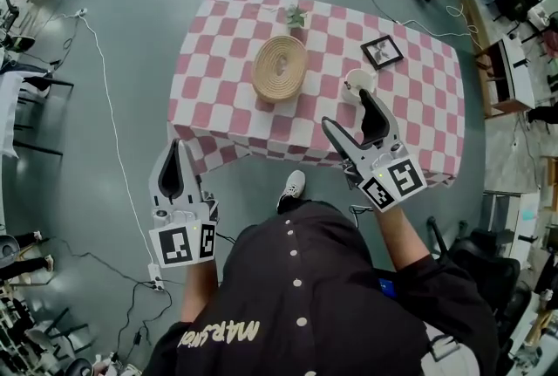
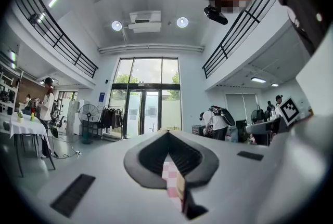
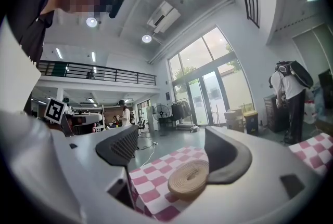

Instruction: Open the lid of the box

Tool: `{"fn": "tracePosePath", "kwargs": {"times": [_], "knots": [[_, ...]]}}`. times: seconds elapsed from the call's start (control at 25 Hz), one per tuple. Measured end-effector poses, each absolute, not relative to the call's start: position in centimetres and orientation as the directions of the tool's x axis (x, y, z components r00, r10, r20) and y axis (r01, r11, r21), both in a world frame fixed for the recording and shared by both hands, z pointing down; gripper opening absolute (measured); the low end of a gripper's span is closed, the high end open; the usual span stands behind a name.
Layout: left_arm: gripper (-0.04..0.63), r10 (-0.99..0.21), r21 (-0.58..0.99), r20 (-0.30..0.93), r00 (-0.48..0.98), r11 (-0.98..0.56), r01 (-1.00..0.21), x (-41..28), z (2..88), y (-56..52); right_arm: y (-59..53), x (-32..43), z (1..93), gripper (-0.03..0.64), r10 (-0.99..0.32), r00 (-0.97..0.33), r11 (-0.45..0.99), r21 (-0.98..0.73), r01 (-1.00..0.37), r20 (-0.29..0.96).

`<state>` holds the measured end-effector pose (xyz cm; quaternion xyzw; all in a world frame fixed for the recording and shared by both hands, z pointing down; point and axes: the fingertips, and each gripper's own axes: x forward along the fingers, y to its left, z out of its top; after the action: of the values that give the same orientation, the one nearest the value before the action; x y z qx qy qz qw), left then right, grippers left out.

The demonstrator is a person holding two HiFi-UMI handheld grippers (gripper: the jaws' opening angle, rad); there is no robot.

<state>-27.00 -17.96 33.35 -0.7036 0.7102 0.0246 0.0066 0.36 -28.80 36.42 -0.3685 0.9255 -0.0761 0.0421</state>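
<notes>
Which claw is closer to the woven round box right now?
Right. The right claw hangs open over the near edge of the table, just right of the woven box; the left claw sits shut off its near-left corner.

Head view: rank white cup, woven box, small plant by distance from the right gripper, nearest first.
1. white cup: just ahead of the right gripper, right half of the table.
2. woven box: ahead and to the left, mid-table.
3. small plant: far edge, beyond the box.
</notes>
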Motion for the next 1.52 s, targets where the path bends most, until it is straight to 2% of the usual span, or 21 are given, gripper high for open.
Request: {"fn": "tracePosePath", "kwargs": {"times": [0.32,0.76,1.12,1.52], "knots": [[0.006,-0.999,0.012,-0.032,-0.016,0.015,-1.0,-26.3,33.1,-23.0,-34.1,0.7,37.5,0.387,-0.689,-0.725,0.704,-0.243,-0.667,-0.007],[0.006,-1.0,0.027,0.019,-0.015,0.015,-1.0,-28.2,34.6,-26.6,-38.1,-3.2,41.6,0.385,-0.653,-0.754,0.673,-0.406,-0.618,0.065],[0.006,-0.996,0.021,0.008,0.084,-0.084,-0.996,-30.2,34.3,-33.5,-41.6,-7.9,48.8,0.393,-0.587,-0.776,0.566,-0.568,-0.597,0.23],[0.006,-0.986,0.052,0.093,0.137,-0.133,-0.99,-31.8,37.3,-38.0,-44.7,-12.8,57.7,0.402,-0.49,-0.77,0.357,-0.712,-0.605,0.408]]}}
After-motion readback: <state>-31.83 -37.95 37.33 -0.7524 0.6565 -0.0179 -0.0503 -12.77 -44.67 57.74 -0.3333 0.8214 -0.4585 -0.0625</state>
